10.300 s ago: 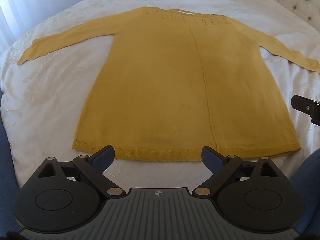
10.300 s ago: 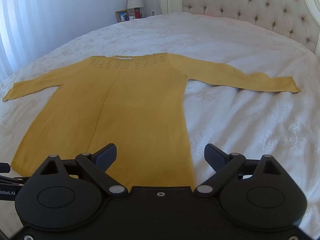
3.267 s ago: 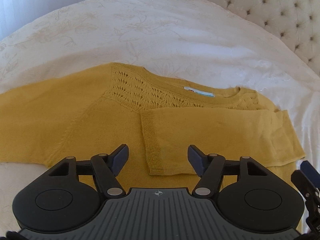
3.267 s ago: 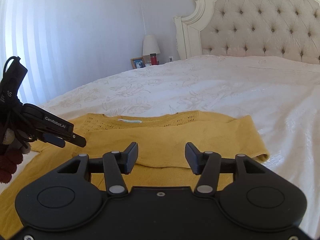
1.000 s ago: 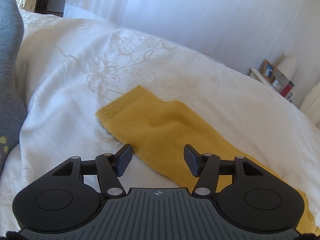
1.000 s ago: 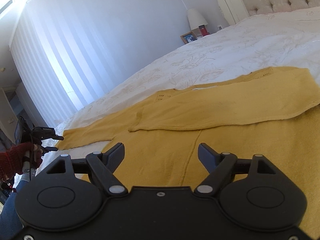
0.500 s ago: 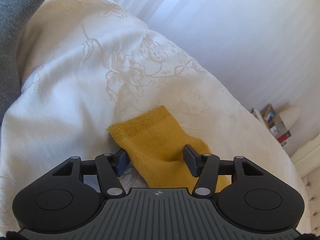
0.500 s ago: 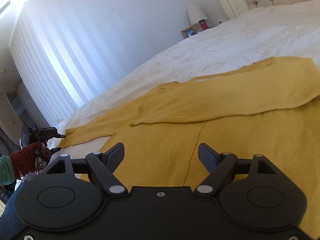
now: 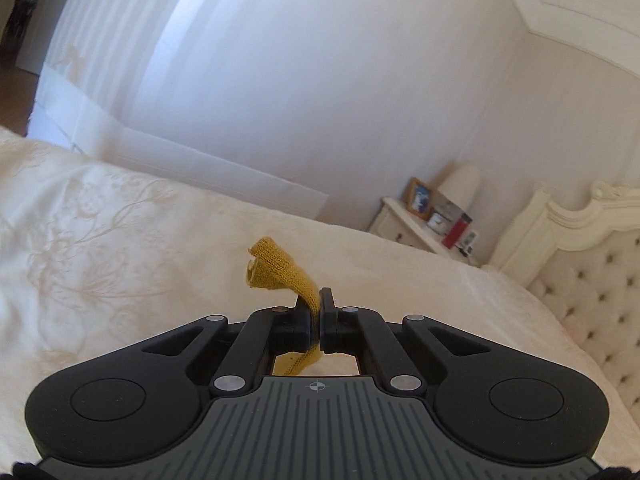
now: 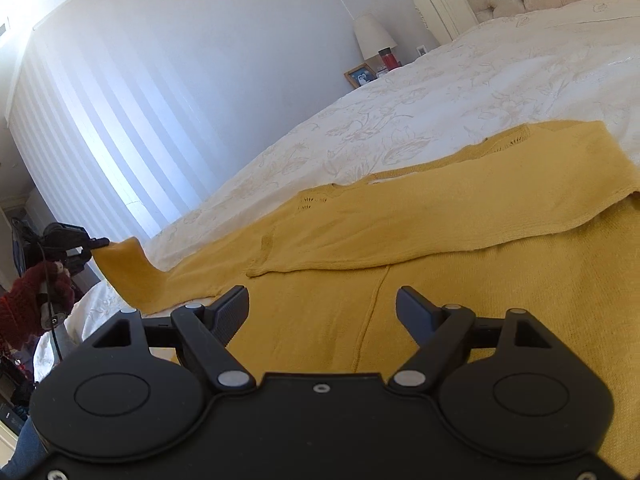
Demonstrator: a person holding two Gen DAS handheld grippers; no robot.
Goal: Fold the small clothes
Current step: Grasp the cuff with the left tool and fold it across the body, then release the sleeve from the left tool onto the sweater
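Step now: The left gripper pinches the end of one sleeve and lifts it off the bed.
Left tool: It is squeezed tight on the sleeve cuff. The cuff curls up above its fingers.
Right tool: The right gripper is wide apart and holds nothing. It hangs over the middle of the yellow sweater.
Where the sweater is: It lies flat on the white bed. The other sleeve is folded across its chest.
Next move: I think the lifted sleeve needs to go over the chest too, and be laid flat with no bumps.
Count: One sweater. Two sleeves, one folded, one held up. Two grippers. One bed.
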